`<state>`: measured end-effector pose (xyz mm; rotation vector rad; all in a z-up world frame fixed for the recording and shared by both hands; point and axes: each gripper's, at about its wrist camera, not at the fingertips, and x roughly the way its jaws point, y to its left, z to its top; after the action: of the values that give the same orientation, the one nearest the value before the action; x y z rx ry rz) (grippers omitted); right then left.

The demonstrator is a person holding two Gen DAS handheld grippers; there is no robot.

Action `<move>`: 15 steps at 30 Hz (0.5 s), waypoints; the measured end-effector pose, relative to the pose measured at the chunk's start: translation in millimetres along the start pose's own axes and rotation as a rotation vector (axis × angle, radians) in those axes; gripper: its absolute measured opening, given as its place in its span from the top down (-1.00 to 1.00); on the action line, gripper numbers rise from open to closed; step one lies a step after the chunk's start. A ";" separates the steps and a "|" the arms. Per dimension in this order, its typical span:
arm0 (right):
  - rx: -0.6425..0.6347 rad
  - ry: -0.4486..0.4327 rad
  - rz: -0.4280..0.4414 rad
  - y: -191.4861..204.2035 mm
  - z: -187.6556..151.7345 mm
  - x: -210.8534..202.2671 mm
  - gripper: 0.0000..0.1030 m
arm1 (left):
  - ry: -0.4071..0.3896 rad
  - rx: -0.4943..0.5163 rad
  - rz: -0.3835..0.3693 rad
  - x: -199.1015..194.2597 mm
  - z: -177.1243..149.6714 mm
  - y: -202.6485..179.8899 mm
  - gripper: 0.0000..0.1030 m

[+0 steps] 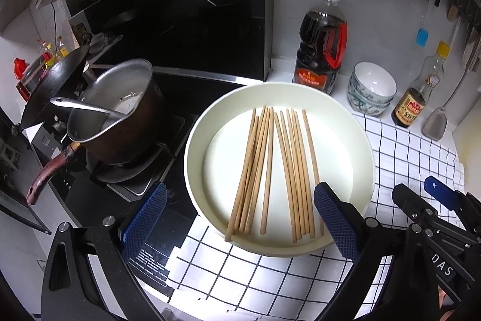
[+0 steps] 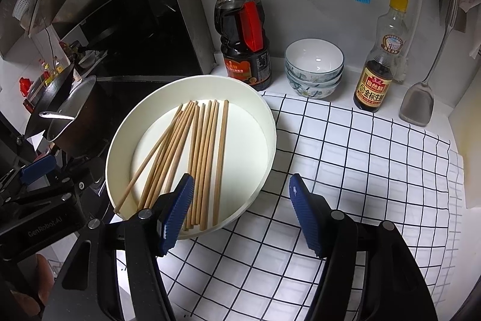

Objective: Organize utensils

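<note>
Wooden chopsticks [image 1: 270, 170] lie fanned in the white basin [image 1: 192, 140]. Left gripper [image 1: 240, 218] and right gripper [image 2: 240, 215] hover at the basin's near rim, jaws wide, empty. Best pinch one pair near the ends, squarely.

Left gripper [image 1: 240, 202], right gripper [image 2: 242, 191]: black frames, silver screws, blue ribbed pads; white "GenRobot.AI" and "DAS" lettering.

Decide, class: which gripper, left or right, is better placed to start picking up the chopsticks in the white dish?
Left, probably. The left gripper is open and straddles the chopsticks in the white dish. The open right gripper hangs mostly over the checked cloth beside it.
</note>
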<state>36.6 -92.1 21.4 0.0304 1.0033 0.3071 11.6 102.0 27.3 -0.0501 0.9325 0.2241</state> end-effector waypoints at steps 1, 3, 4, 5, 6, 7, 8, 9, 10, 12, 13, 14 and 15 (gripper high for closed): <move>0.000 -0.003 0.001 0.1 0.5 -1.1 -0.23 | -0.004 -0.001 0.000 -1.1 0.0 -0.5 -0.88; 0.001 -0.007 0.002 0.3 1.2 -2.9 -0.23 | -0.009 -0.001 0.001 -2.6 0.7 -0.1 -0.88; 0.002 -0.009 0.002 0.5 1.4 -3.5 -0.23 | -0.012 -0.002 0.002 -3.7 1.1 0.1 -0.88; 0.002 -0.011 0.002 0.5 1.8 -3.9 -0.23 | -0.015 -0.002 0.001 -4.8 1.5 0.4 -0.88; 0.003 -0.015 0.002 0.5 2.2 -5.0 -0.23 | -0.020 -0.002 -0.001 -6.0 2.0 0.8 -0.88; 0.002 -0.019 0.002 0.6 2.6 -6.0 -0.23 | -0.024 -0.002 -0.001 -6.9 2.3 1.2 -0.88; 0.001 -0.023 0.001 0.9 2.8 -7.0 -0.24 | -0.029 -0.002 -0.001 -8.2 2.8 1.4 -0.88; 0.000 -0.027 0.000 1.3 3.2 -8.1 -0.25 | -0.033 -0.002 0.000 -9.4 3.5 1.6 -0.88; -0.001 -0.030 -0.001 1.3 3.4 -9.3 -0.25 | -0.036 -0.003 0.000 -10.4 3.9 1.7 -0.88; -0.002 -0.034 0.001 1.7 3.9 -10.9 -0.25 | -0.046 -0.006 -0.002 -13.0 5.2 2.5 -0.88; -0.002 -0.035 0.003 1.6 4.3 -11.3 -0.25 | -0.049 -0.006 -0.004 -13.4 6.3 2.9 -0.88; -0.002 -0.035 0.003 1.8 4.6 -11.6 -0.25 | -0.052 -0.006 -0.004 -13.9 6.9 3.6 -0.88; -0.002 -0.036 0.003 2.2 4.8 -12.3 -0.25 | -0.055 -0.006 -0.004 -14.7 7.3 4.2 -0.88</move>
<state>33.9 -92.7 34.5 0.0354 0.9668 0.3097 8.1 104.6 43.7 -0.0512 0.8768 0.2234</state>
